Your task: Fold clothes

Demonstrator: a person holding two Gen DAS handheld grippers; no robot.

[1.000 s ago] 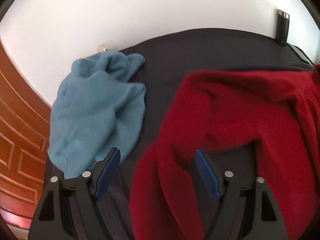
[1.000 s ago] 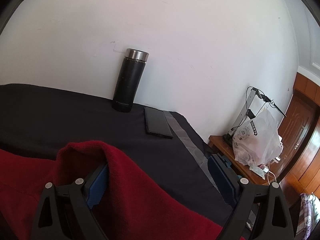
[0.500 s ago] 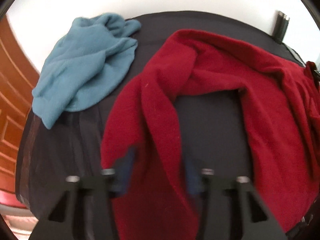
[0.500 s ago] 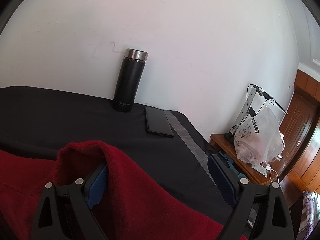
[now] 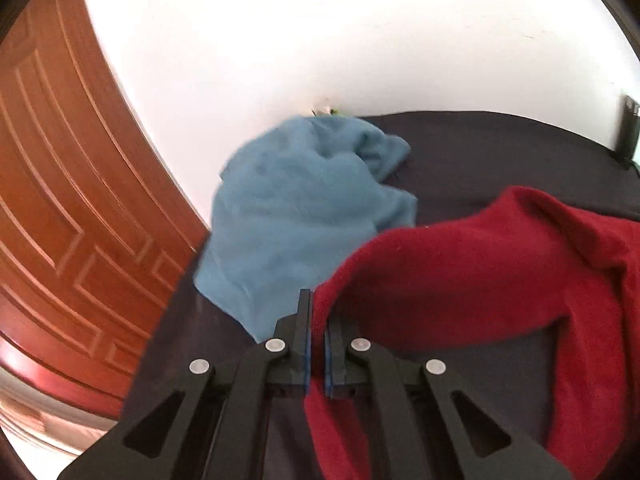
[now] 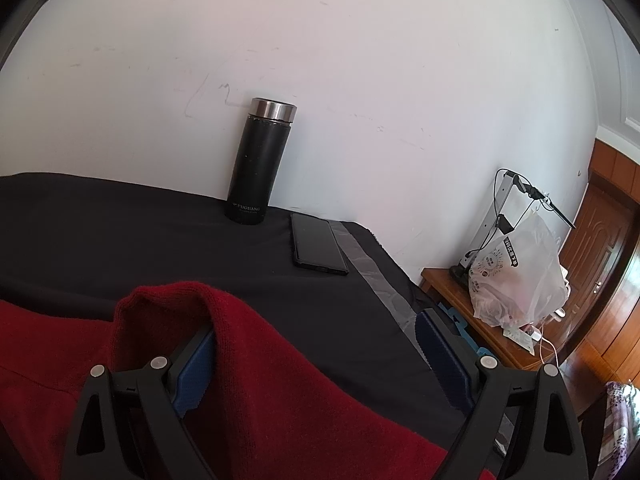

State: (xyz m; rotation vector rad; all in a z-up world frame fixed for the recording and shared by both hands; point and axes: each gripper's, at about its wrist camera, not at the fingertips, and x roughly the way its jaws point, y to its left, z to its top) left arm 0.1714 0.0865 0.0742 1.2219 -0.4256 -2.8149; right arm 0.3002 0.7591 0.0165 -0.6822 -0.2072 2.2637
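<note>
A red garment (image 5: 480, 272) lies on the black-covered table (image 5: 480, 148), and one end of it rises in an arch off the cloth. My left gripper (image 5: 318, 312) is shut on that lifted end, with red fabric pinched between the blue pads. A crumpled blue garment (image 5: 304, 208) lies just beyond it, by the wall. In the right wrist view my right gripper (image 6: 314, 328) stands open. A fold of the red garment (image 6: 260, 380) lies between its fingers and drapes over the left finger, and the pads do not press on it.
A black flask (image 6: 260, 164) stands against the white wall with a dark phone (image 6: 318, 244) lying beside it. Off the table's right edge is a wooden side table (image 6: 448, 284) with a plastic bag (image 6: 516, 276). A wooden door (image 5: 60, 200) stands to the left.
The left gripper closed from wide open onto the red garment and lifted that end off the table, towards the blue garment. The right gripper has stayed still and open.
</note>
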